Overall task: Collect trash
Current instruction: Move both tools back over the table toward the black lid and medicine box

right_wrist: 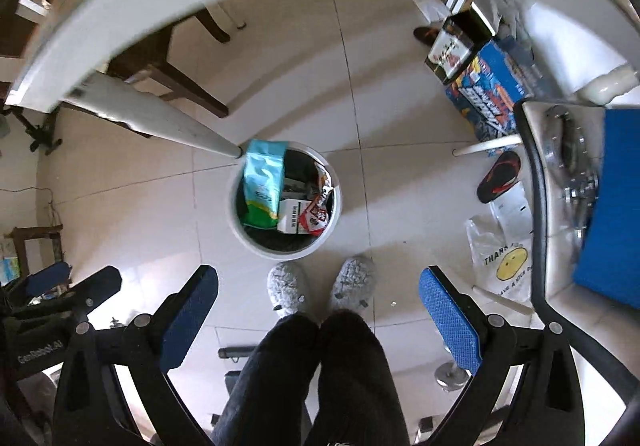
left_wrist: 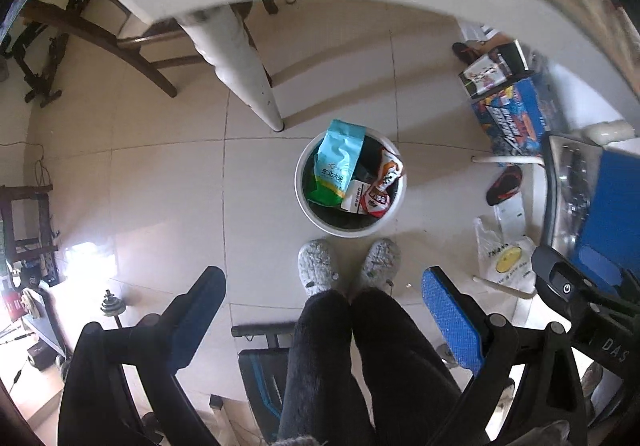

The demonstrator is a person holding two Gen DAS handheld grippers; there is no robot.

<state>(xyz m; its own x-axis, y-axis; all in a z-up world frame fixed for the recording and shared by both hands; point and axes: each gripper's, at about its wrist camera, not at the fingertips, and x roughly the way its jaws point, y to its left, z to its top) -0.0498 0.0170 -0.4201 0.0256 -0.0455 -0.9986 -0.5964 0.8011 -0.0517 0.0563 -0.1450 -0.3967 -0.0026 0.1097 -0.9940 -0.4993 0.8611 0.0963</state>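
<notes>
Both claws hung above a pale tiled floor [left_wrist: 160, 185], pointed down. The left gripper [left_wrist: 324, 310] stood spread wide with nothing between its textured blue pads [left_wrist: 448, 318]; the right gripper [right_wrist: 320, 310] was likewise wide apart and empty. Just beyond the person's fuzzy grey slippers [left_wrist: 318, 266] sat a round white trash bin [left_wrist: 304, 201] with a dark liner, near the foot of a white table leg [left_wrist: 244, 73]. Inside it stood a glossy teal and green bag [left_wrist: 338, 161], a small white carton [left_wrist: 356, 197] and a crinkled red and white wrapper [left_wrist: 384, 181]. To the right, a thin white plastic bag [right_wrist: 500, 258] printed with a yellow smiley lay flat on the floor beside a black sandal [right_wrist: 500, 175].
</notes>
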